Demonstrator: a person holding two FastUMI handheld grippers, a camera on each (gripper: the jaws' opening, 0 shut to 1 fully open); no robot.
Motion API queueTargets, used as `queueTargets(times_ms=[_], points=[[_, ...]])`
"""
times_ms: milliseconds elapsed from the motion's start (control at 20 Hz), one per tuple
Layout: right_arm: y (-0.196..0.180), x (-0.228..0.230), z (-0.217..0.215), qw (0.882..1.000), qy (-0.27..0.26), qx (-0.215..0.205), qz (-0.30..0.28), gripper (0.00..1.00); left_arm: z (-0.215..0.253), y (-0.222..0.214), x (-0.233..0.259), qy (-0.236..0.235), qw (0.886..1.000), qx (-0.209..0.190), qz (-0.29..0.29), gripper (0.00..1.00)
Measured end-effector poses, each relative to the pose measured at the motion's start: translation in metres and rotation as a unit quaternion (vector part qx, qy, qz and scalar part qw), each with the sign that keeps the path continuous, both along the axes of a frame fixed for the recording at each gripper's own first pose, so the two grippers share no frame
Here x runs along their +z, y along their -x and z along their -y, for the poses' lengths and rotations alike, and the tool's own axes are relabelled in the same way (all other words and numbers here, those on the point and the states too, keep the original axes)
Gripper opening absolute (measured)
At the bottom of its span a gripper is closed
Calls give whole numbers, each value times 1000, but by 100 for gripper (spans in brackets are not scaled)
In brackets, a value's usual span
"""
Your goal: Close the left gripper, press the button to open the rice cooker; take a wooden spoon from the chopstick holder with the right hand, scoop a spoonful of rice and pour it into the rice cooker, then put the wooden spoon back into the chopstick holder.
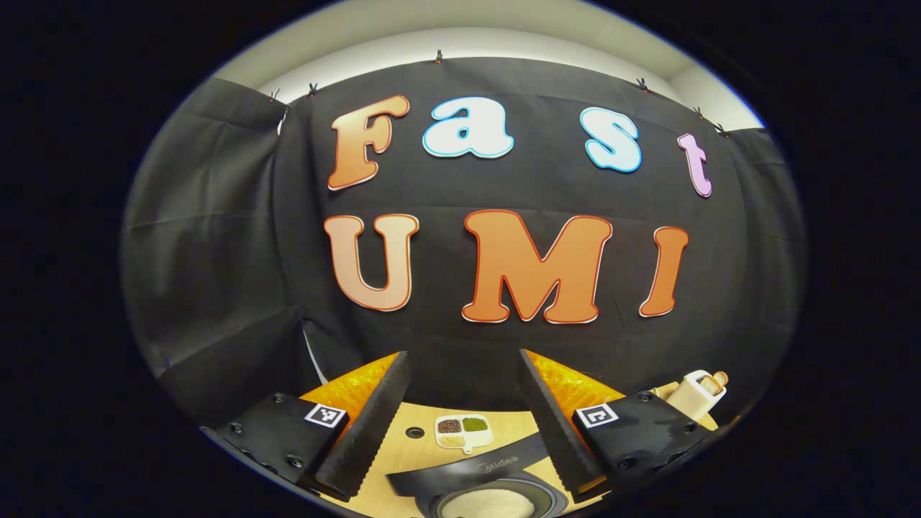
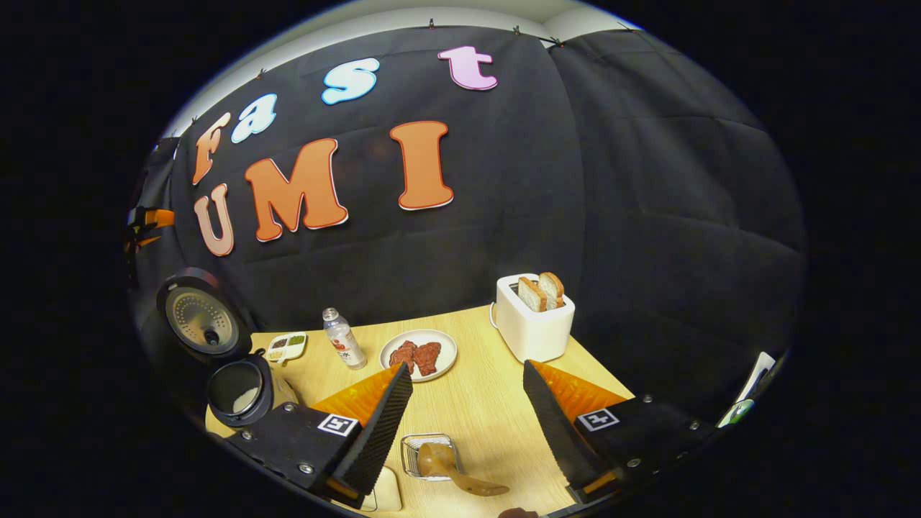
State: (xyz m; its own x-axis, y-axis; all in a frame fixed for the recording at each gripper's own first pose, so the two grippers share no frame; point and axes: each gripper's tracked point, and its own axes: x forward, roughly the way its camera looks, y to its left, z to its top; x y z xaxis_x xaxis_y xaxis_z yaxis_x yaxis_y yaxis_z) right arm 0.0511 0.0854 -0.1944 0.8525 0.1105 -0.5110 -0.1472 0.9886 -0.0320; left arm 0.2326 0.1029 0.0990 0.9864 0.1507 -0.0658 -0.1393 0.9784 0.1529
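right gripper view looks over a wooden table [image 2: 496, 403]. at its far left stands the rice cooker [image 2: 241, 388], lid [image 2: 200, 316] raised upright, with white rice low in the pot. at the far right sits a white toaster [image 2: 534, 324] holding two bread slices. a plate [image 2: 419, 354] of reddish meat lies mid-table, a small bottle [image 2: 343, 347] just left of it, and a divided dish [image 2: 285, 347] of grains further left. near the camera, the wire chopstick holder [image 2: 429, 455] contains the wooden spoon [image 2: 453, 471], its bowl inside and its handle slanting right. the right gripper [image 2: 468, 424] hangs above it, fingers spread, grasping nothing. left gripper view shows the left gripper [image 1: 464, 424] spread wide over the cooker, empty.
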Motion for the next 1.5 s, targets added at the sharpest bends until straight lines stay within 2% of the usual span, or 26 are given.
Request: queueTargets(times_ms=[200,400,550,650,700,750,800,950,1100,1200,1400,1500], points=[[-18,39,5,999,-9,-2,33,95,-1,-28,-31,-4,1000,-1,-29,100],[-32,98,5,996,2,7,92,95,-16,-39,-59,17,998,14,-57,100],[-34,132,-2,993,-17,12,118,95,-19,-36,-82,22,996,22,-83,100],[-31,144,-4,990,-19,21,135,95,-17,-26,-114,25,991,23,-126,100],[-28,149,-5,989,-19,26,145,95,-11,-24,-113,45,994,9,-104,100],[-25,150,-8,988,-16,35,149,95,-3,-18,-122,61,991,5,-119,100],[-24,146,-10,988,-12,40,148,95,1,-14,-127,76,991,-5,-109,100],[-19,137,-11,990,-12,47,133,95,13,6,-143,99,988,-18,-120,100],[-17,129,-10,991,-18,53,123,95,28,33,-173,85,986,-26,-144,100],[-14,121,-8,992,-18,58,112,95,35,53,-193,65,987,-21,-147,100],[-13,106,-7,993,-27,67,88,95,44,83,-249,93,984,7,-153,100],[-13,96,-6,994,-25,74,73,95,40,93,-272,73,986,18,-151,99]])
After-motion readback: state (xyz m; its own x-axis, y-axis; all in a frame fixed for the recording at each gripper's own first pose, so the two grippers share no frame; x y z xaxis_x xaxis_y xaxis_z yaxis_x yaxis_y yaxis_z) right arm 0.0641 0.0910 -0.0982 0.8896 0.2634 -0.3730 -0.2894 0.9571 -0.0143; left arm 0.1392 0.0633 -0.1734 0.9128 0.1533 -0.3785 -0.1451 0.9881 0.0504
